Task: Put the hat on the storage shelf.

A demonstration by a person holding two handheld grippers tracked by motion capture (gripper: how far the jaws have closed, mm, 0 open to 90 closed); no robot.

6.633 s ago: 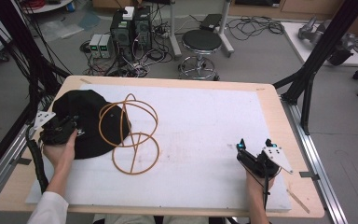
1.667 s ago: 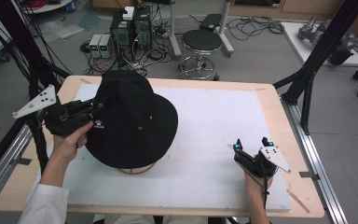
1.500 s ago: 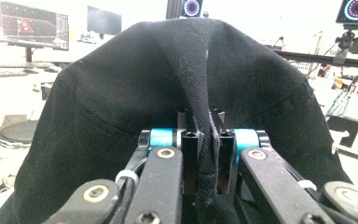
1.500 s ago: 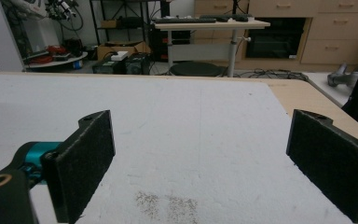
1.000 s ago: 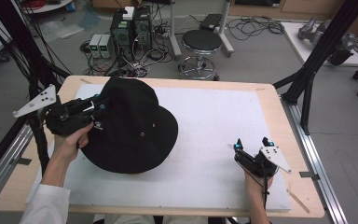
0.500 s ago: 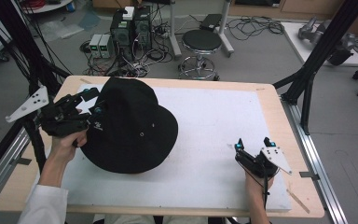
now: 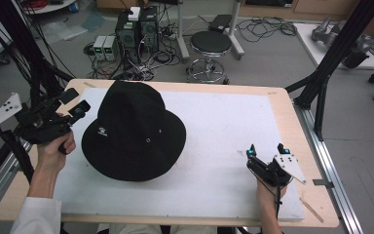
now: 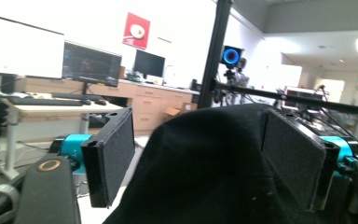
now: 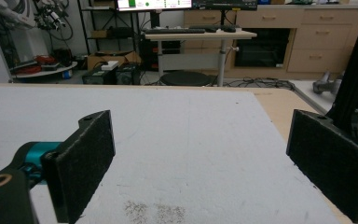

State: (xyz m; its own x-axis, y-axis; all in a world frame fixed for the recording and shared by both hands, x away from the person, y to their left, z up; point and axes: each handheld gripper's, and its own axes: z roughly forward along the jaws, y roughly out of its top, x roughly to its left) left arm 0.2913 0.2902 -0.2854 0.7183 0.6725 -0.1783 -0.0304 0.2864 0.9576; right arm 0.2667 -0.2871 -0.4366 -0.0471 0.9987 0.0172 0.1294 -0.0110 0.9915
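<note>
- The left gripper (image 7: 76,101), at the far left of the high view, hangs just off the left side of the black hat (image 7: 134,131), held in a hand (image 7: 53,148) that comes up from a white sleeve.
- Its jaws have just been opening and now stand wide apart. In the left gripper view (image 8: 200,161) the dark crown of the hat (image 8: 214,168) rises between the two pads, which stand clear of the cloth on the left side at least; on the right I cannot tell whether the pad touches.
- The hat sits crown up, brim down, on the white mat (image 7: 224,126), in the mat's left half and towards its far edge. A small white mark shows on the side of the crown that faces the left gripper, and two small eyelets on the side facing the camera.
- The mat covers most of the wooden table (image 7: 292,105), whose bare edge frames it.
- The right gripper (image 7: 265,148) lies well to the right of the hat, near the mat's near right corner, with the right hand (image 7: 268,187) behind it.
- In the right gripper view (image 9: 198,163) its jaws are spread wide with only bare mat (image 9: 191,140) between them.
</note>
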